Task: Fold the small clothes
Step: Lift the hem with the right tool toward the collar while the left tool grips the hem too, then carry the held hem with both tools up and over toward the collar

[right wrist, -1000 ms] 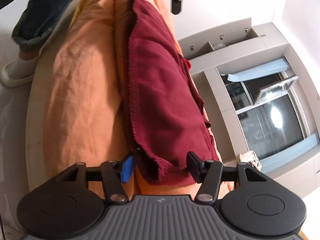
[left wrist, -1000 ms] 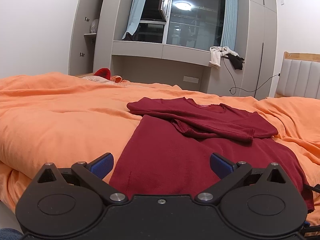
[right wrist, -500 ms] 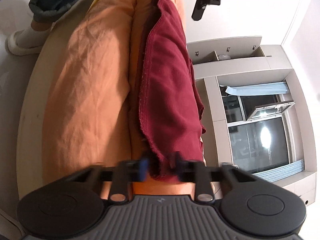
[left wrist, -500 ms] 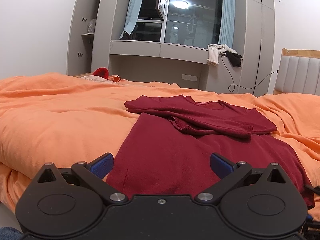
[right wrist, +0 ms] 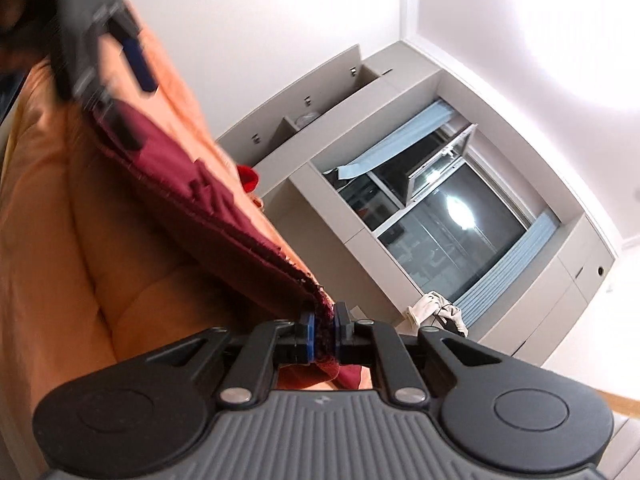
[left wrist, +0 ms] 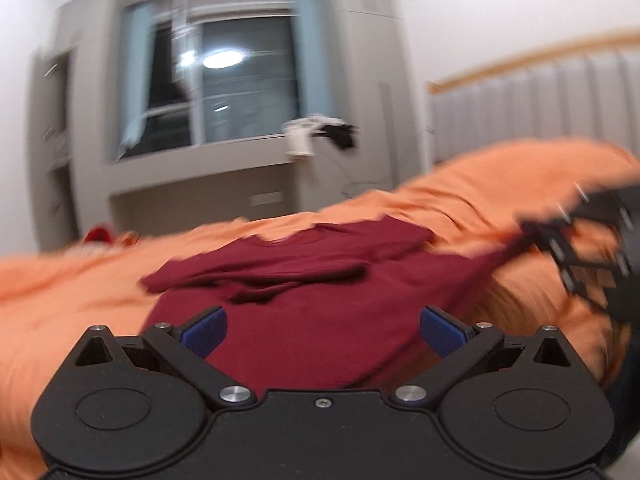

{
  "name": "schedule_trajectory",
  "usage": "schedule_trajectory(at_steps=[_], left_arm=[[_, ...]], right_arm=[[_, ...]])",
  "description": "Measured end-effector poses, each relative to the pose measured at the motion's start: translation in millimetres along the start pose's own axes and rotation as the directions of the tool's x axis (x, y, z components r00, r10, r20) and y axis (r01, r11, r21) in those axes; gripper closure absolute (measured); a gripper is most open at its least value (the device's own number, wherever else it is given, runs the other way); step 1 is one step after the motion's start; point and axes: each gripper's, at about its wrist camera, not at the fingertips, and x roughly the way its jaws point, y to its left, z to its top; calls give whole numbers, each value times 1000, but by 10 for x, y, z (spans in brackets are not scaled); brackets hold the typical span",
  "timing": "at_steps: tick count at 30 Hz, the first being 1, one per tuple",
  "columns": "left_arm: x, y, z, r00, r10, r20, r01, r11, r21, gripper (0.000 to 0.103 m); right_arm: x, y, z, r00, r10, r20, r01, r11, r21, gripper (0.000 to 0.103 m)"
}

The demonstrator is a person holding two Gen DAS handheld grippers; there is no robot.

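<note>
Right gripper (right wrist: 324,330), apart a second ago, now clamps the maroon shirt (left wrist: 304,320) hem and lifts; left gripper (left wrist: 322,330) stays spread.

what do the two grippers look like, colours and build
Both share one build: a wide black body with two round discs, angled black linkage arms with silver pivot screws, and blue pads on the jaws. The left gripper has a smooth top plate; the right gripper has a ribbed grey plate with a small logo. No cables show.
</note>
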Motion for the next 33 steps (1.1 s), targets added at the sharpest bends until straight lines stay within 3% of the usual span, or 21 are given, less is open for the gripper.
schedule_trajectory(at_steps=[4,8,12,17,18,20,23,30,33], left_arm=[[239,-385,-88,996,82,-29,-74,976,203,1],[493,-490,-168,975,201,-93,-166,942,291,1],[605,-361,-159,942,302,-145,-259,931,255,13],[544,-40,-160,871,456,-182,-427,887,176,57],[508,14,-164,863,469,-189,-444,882,160,59],[447,103,-157,854,485,-190,-466,874,140,69],[364,160,-141,853,494,-169,-476,869,138,78],[275,258,-115,807,565,-169,-551,825,125,93],[228,241,-49,811,569,-135,-559,822,108,98]], right_arm=[[17,-71,17,1000,-8,19,7,1000,24,94],[-112,-156,-69,999,-24,30,23,999,40,94],[-176,-188,-66,998,-60,17,59,997,59,94],[-148,-309,-50,995,-95,-10,95,990,103,94],[-148,-327,-47,995,-96,-12,96,989,110,94],[-148,-339,-33,995,-95,-11,96,989,113,94],[-135,-330,-10,995,-95,-8,95,991,97,94],[-197,-187,-52,995,-102,-12,102,994,36,95],[-231,-169,-36,995,-96,-9,96,995,12,95]])
